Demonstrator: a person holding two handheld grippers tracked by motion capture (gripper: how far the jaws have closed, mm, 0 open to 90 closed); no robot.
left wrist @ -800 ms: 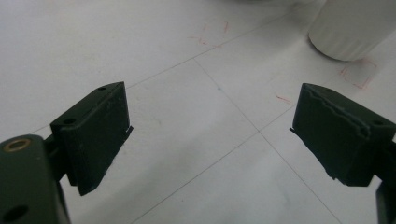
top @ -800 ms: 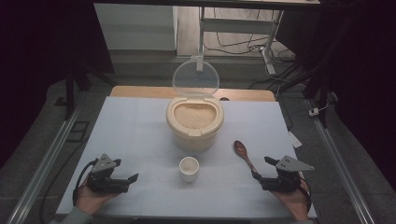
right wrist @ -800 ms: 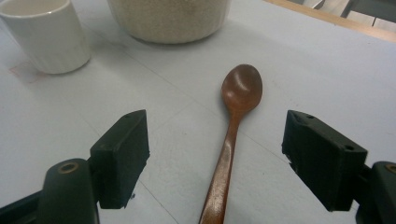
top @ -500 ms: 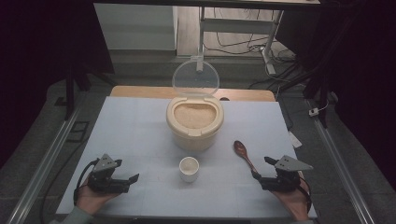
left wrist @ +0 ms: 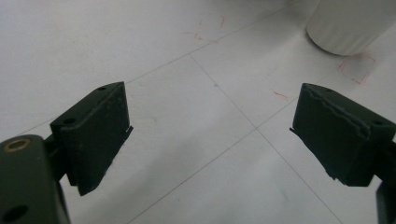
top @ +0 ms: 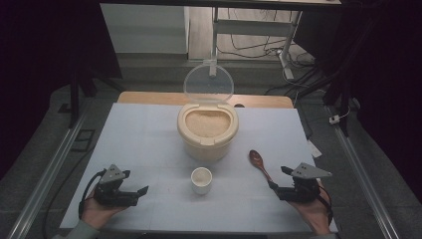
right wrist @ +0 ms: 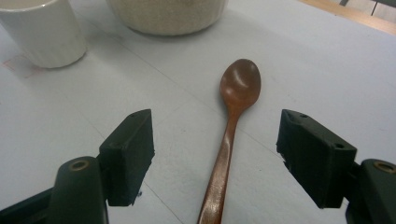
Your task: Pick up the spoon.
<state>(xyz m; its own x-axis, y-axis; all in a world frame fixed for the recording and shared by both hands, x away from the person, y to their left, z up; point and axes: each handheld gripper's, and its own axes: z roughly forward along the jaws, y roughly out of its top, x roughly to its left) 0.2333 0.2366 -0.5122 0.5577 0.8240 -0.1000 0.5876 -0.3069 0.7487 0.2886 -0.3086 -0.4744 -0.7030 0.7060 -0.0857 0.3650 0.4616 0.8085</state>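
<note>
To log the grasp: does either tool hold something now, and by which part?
Nothing is held. The right tool is open astride the spoon handle; the left tool is open over bare table.

No readable text, labels, brands or numbers anywhere. Closest thing to a sign: faint red pen marks on the white table sheet (left wrist: 140, 56), corner brackets near the white cup (left wrist: 348, 23) in the left gripper view, plus a short red dash and a tiny blue dot by the thin grid lines. Right gripper view has one more red corner mark beside the cup. None form letters or digits. Rice container (top: 207, 130), wooden spoon (right wrist: 231, 126) and grippers carry no legible markings.
</note>
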